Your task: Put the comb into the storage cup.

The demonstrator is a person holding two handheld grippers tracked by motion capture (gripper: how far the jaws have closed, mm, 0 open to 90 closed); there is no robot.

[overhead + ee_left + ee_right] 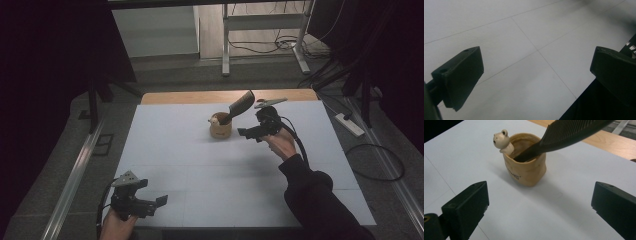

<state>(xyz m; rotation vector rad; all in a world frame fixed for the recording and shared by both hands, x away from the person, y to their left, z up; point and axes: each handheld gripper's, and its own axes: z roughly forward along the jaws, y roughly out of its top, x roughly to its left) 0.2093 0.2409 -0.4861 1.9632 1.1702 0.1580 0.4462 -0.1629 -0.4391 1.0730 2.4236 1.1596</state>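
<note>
The comb (241,105), black and wide-toothed, stands handle-down in a tan cup (220,129) that sits on the white table (165,150) toward the far middle, its toothed end leaning up and out to the right over the cup's rim; in the right gripper view the comb (564,136) slants across the top and the cup (527,168) carries a small cream bear figure (502,141) on its left rim. The right gripper (250,133) hovers just right of the cup, apart from it, jaws spread wide and holding nothing, with the cup seen between them. The left gripper (155,203) rests at the near left corner of the table, well apart from the cup, its jaws likewise released over bare white surface (534,50)
</note>
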